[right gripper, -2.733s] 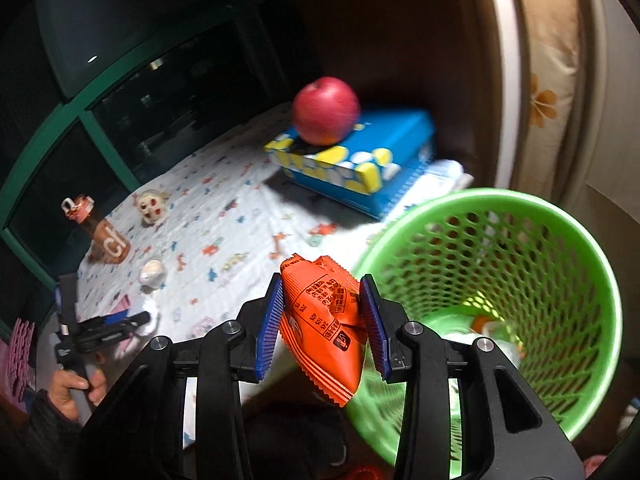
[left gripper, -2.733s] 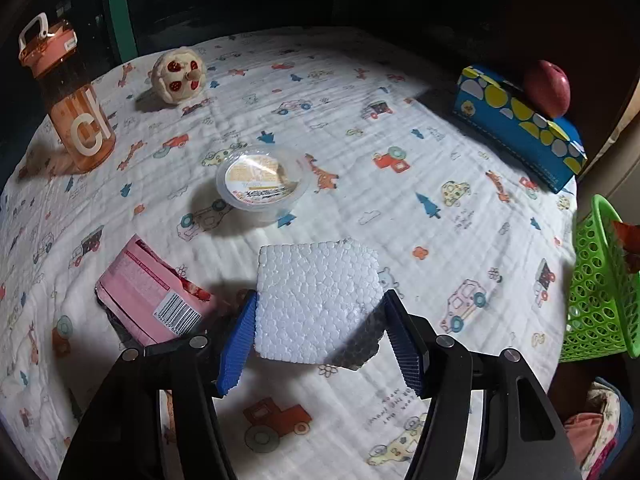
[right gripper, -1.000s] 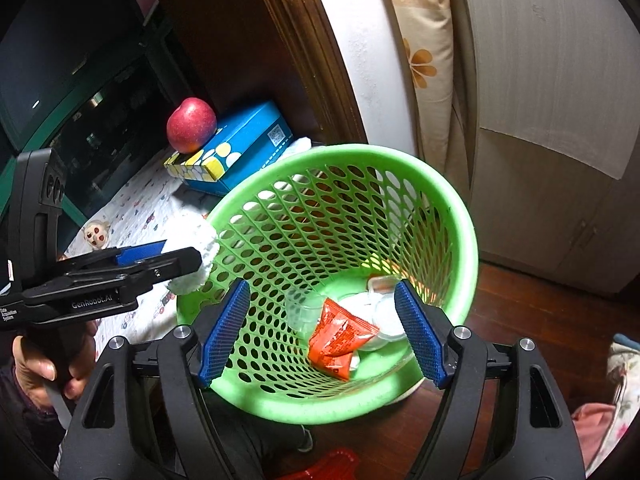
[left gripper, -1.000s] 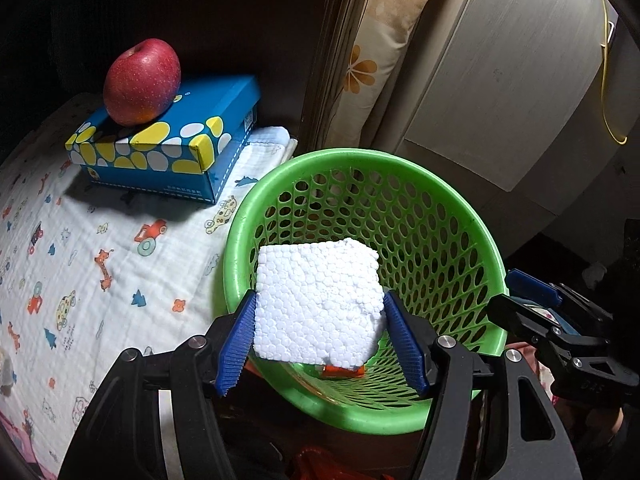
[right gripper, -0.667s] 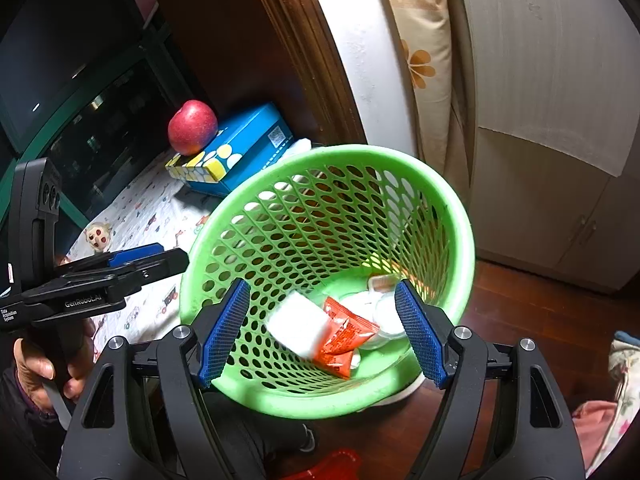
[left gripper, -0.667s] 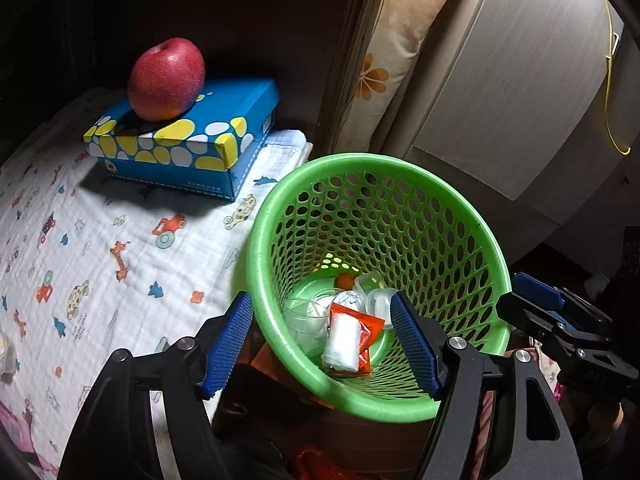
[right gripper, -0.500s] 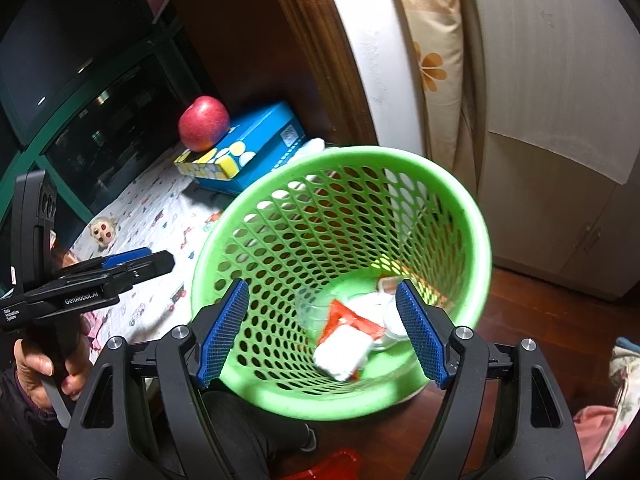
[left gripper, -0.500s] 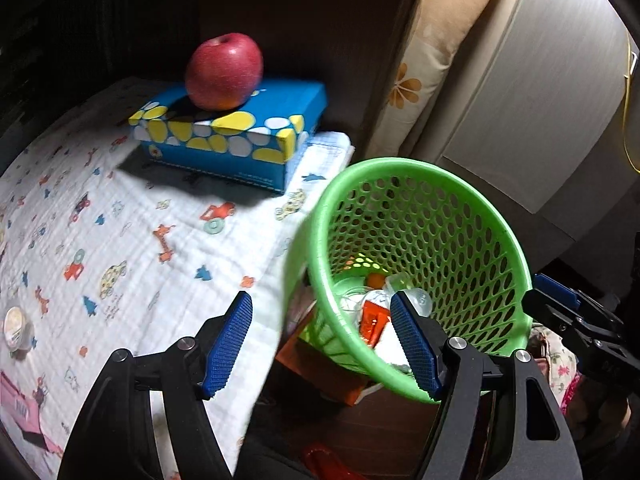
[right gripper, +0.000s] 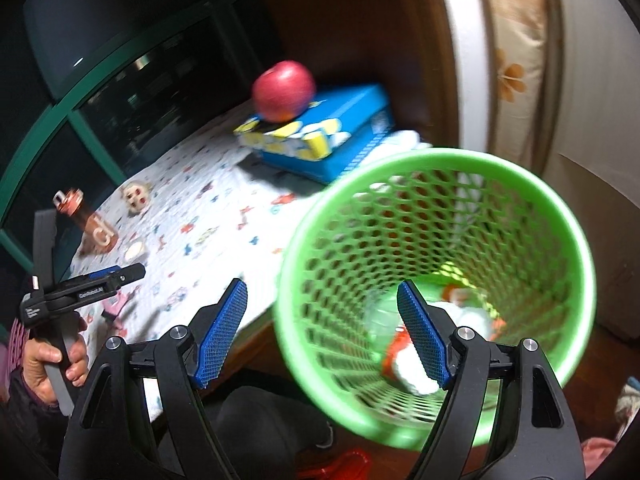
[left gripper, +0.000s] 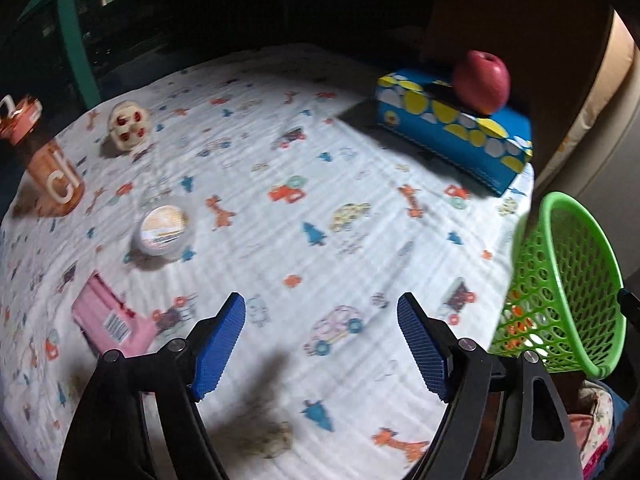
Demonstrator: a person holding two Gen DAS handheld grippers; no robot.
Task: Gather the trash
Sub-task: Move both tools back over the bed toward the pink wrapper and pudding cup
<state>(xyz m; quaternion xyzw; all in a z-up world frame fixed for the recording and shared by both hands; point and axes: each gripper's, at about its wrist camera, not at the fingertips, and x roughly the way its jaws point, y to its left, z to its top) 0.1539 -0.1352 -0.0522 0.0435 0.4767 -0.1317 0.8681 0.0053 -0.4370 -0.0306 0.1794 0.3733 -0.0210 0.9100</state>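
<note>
My left gripper point(left gripper: 320, 344) is open and empty above the patterned tablecloth point(left gripper: 280, 216). A pink wrapper point(left gripper: 110, 322) lies on the cloth just left of its left finger. A small round plastic cup point(left gripper: 164, 228) sits farther back on the left. The green mesh basket point(left gripper: 560, 292) stands off the table's right edge. My right gripper point(right gripper: 320, 336) is open and empty above the basket's rim point(right gripper: 440, 168). In the basket lie a white foam piece point(right gripper: 412, 372) and an orange wrapper point(right gripper: 394, 346). The left gripper also shows in the right wrist view point(right gripper: 128, 272).
A blue tissue box point(left gripper: 456, 128) with a red apple point(left gripper: 482, 80) on it stands at the table's far right. An orange bottle point(left gripper: 52, 164) and a small round toy point(left gripper: 128, 128) stand at the far left. A cupboard point(right gripper: 592, 80) rises behind the basket.
My left gripper let the white foam piece drop into the basket, then swung left back over the table. My right gripper dropped the orange wrapper earlier, stays open and has shifted left.
</note>
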